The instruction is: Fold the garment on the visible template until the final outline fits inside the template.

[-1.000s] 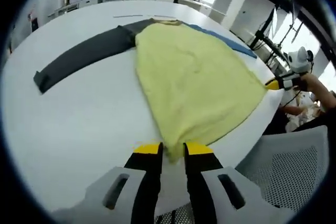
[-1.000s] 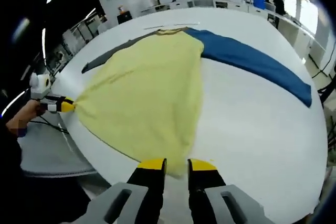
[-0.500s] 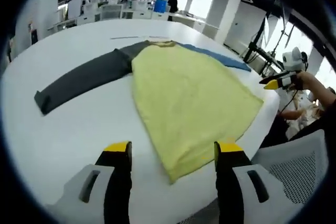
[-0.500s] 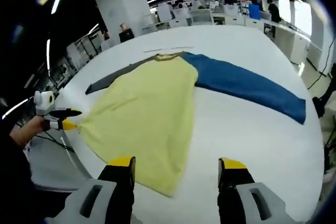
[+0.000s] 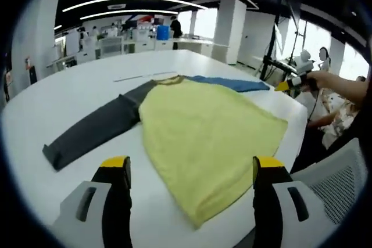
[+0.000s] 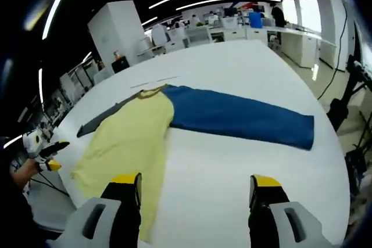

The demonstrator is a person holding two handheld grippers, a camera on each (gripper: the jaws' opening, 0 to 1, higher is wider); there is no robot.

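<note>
A long-sleeved garment lies flat on the white table (image 5: 70, 94). Its yellow body (image 5: 203, 132) spreads toward me in the left gripper view, with the dark grey sleeve (image 5: 96, 129) stretched left and the blue sleeve (image 5: 232, 83) behind. The same yellow body (image 6: 131, 143) appears in the right gripper view, and the blue sleeve (image 6: 244, 120) runs out to the right. My left gripper (image 5: 192, 169) is open above the hem, holding nothing. My right gripper (image 6: 195, 187) is open over bare table beside the hem. A thin template line (image 5: 142, 76) shows past the collar.
The right gripper (image 5: 288, 82), in a person's hand, shows at the right of the left gripper view; the left gripper (image 6: 43, 155) shows at the left of the right gripper view. A mesh chair (image 5: 337, 178) stands by the table edge. Desks and pillars stand behind.
Both grippers, shut on the yellow hem corners one second ago, have opened and let go. Both have lifted and pulled back from the garment, which now lies flat.
</note>
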